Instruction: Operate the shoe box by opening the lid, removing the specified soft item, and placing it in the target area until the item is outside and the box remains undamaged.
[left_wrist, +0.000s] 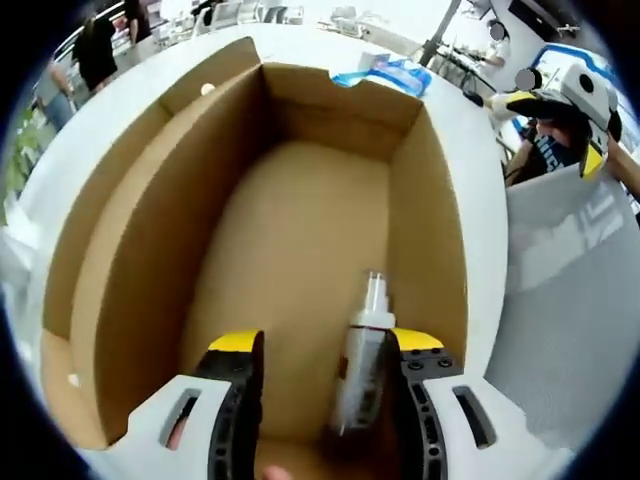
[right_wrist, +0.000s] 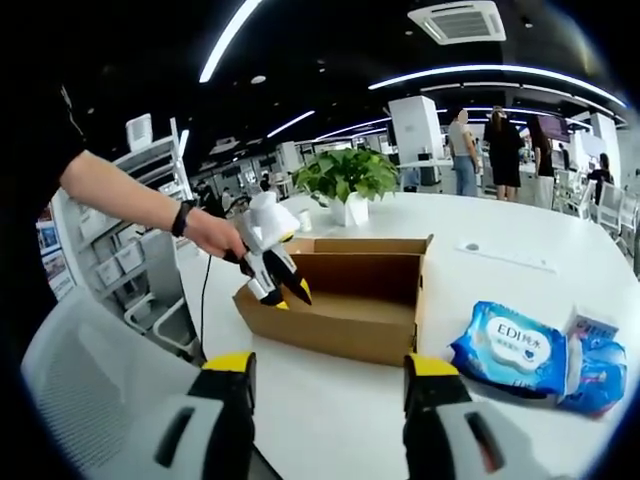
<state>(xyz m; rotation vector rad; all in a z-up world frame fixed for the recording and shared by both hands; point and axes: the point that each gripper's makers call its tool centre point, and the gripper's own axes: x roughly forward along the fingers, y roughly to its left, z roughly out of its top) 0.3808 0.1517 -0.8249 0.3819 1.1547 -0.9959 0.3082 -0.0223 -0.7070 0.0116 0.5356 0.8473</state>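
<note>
I have my left gripper (left_wrist: 325, 365) down inside the open brown cardboard shoe box (left_wrist: 130, 290), jaws spread around the small white bottle (left_wrist: 362, 362) at five o'clock on its floor — not yet clamped — while my right gripper (right_wrist: 330, 385) waits parted, clear of the box's near wall.

The bottle (left_wrist: 362, 358) base is hidden behind the left tongs (left_wrist: 325, 372); its label is blurred

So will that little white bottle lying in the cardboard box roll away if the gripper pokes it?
Probably: the small white bottle lies on its side on the brown cardboard box floor, and it looks round. It seems light, so a nudge may spin it. The left gripper straddles it, which should limit rolling.
</note>
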